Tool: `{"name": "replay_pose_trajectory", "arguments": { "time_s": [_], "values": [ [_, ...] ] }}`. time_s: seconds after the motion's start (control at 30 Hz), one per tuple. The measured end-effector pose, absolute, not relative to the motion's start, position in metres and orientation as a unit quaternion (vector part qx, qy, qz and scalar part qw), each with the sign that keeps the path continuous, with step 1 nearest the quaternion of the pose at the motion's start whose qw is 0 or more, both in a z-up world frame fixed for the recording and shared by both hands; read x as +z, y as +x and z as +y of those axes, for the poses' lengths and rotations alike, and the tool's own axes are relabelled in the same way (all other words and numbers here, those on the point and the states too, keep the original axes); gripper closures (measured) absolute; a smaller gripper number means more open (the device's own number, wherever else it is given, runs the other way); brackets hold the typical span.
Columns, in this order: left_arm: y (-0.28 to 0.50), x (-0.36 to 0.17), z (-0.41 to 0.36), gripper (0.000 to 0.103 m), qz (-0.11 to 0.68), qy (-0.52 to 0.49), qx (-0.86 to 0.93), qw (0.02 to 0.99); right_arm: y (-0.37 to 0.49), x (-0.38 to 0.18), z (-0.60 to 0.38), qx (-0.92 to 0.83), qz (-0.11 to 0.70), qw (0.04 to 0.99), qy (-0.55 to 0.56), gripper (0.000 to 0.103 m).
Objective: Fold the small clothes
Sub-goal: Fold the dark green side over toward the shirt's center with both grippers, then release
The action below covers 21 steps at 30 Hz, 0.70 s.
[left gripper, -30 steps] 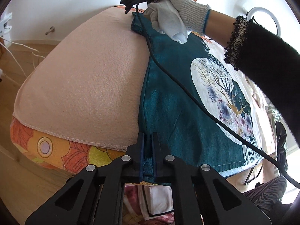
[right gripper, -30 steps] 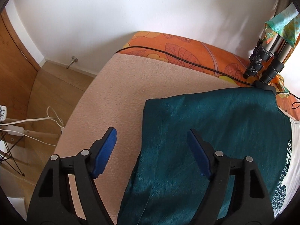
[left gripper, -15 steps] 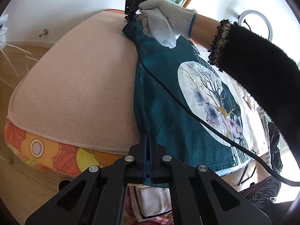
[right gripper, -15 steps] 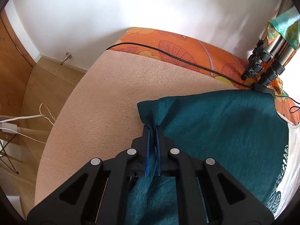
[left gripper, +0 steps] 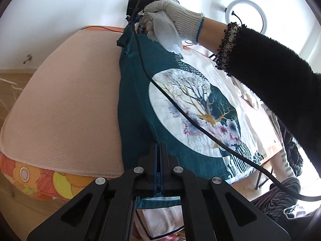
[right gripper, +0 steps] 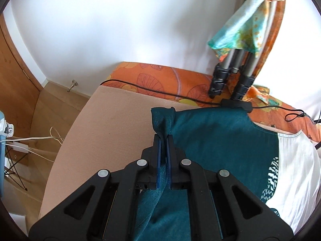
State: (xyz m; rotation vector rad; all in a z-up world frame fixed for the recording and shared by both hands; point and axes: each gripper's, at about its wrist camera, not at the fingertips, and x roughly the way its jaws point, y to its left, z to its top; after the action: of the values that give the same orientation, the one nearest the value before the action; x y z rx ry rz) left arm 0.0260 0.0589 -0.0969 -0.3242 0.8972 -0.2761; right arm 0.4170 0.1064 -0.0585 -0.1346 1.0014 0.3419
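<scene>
Two claws pinch one teal garment (left gripper: 136, 108)
Left claw (left gripper: 159, 150) clamps its near hem, lower centre; right claw (right gripper: 164, 142) grips a bunched corner; gloved hand (left gripper: 170, 20) reaches in upper centre.

Both fisheye views are bright with daylight and bend straight lines hard toward dark round borders. In the left wrist view a window-like patch (left gripper: 313, 46) at the right edge is blown out white. The plain white wall (right gripper: 124, 30) carries soft shadows. Focus seems sharp, perhaps slightly softer near the rims.
</scene>
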Motion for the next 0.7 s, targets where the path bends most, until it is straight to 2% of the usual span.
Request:
{"name": "replay_pose_trajectory", "arguments": {
  "time_s": [0.2, 0.47, 0.7],
  "values": [
    [0.03, -0.092, 0.018, 0.103, 0.435, -0.138, -0.177, 0.872, 0.411, -0.049, 0.047, 0.131, 0.47, 0.871, -0.061, 0.097],
    [0.041, -0.098, -0.021, 0.103, 0.456, -0.122, -0.208, 0.857, 0.419, -0.068, -0.028, 0.093, 0.482, 0.87, -0.038, 0.097],
    [0.049, -0.102, -0.043, 0.103, 0.466, -0.109, -0.222, 0.85, 0.423, -0.087, -0.052, 0.093, 0.489, 0.867, -0.031, 0.097]
  ]
}}
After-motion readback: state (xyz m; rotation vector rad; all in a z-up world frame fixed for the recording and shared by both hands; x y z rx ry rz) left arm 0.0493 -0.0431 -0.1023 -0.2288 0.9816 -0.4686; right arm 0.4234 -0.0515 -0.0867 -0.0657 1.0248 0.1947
